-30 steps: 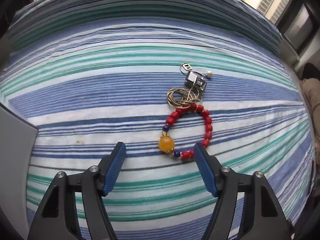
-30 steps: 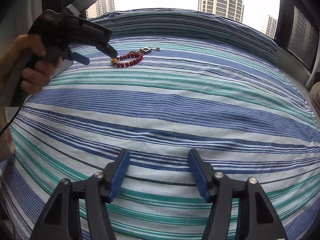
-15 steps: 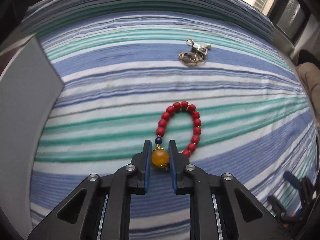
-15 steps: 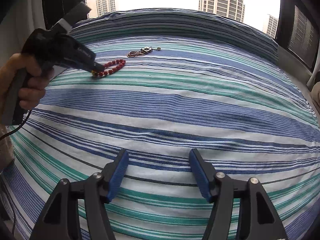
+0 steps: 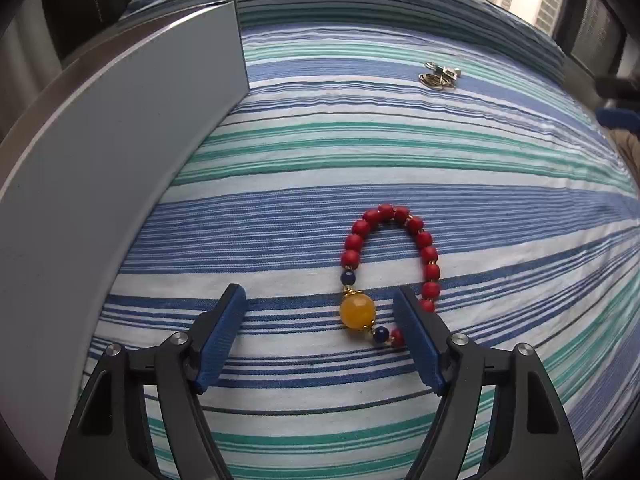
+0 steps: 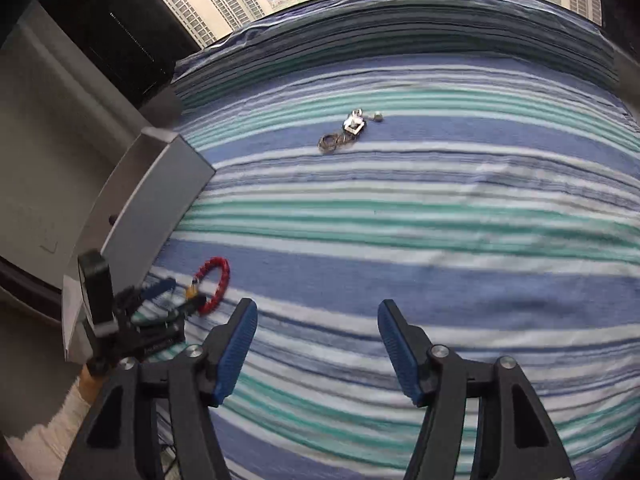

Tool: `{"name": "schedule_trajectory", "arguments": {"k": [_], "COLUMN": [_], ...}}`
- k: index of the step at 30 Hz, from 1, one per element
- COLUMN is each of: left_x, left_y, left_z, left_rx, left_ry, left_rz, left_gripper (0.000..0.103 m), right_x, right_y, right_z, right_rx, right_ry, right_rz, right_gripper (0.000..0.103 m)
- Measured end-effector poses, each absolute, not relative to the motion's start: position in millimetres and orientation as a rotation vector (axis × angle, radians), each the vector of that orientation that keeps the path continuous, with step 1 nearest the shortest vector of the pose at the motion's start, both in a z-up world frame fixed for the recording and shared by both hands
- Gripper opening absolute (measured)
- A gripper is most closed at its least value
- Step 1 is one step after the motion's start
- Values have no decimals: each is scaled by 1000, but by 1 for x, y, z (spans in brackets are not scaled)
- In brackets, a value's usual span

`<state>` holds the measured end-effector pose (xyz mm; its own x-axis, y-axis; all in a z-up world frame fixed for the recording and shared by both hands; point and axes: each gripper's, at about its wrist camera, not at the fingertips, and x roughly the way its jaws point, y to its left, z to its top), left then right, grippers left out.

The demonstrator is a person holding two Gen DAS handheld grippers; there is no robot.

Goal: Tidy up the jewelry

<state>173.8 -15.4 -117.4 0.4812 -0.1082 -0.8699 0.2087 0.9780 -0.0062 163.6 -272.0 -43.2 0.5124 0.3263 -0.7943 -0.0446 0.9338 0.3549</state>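
- The left gripper was opening, its jaws standing wide; the yellow bead of the red bead bracelet lay between the blue pads but neither pad pressed on it, so nothing was gripped.
- The bracelet lay flat on the striped bedcover as an arch, just beside the edge of a grey tray; in the right wrist view it showed as a small red loop at the tips of the left gripper.
- The right gripper hung over bare cloth with its jaws apart and empty; the remaining jewelry pile, a coil of thin rings or chain and a small square piece, lay well apart from the bracelet, farther up the bed.
- Judged as a release step: the left gripper would do well to lift clear straight up, so the right-hand pad, which sat touching or nearly touching the lower beads, would not drag the loop askew.
- If the tray was the bracelet's intended place, which could not be told, a fresh grip on the big bead would carry it best.
- The pile looked tangled; picking one piece at its stiffest part would likely avoid lifting the rest.
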Motion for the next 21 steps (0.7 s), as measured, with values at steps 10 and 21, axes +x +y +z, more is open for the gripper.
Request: {"name": "schedule_trajectory", "arguments": {"k": [10,21], "left_x": [167,161], "left_y": [-7,-2], "left_z": [-121,-120], "left_rx": [77,65], "left_ry": [1000,997], "left_rz": [-158,-162], "left_gripper": [88,90], "right_x": [366,317], "right_y": [-260,-237], "right_z": [-115,-98], "right_rx": [444,371], "right_ry": [1135,1048], "right_rz": [62,47], "right_gripper": [64,26]}}
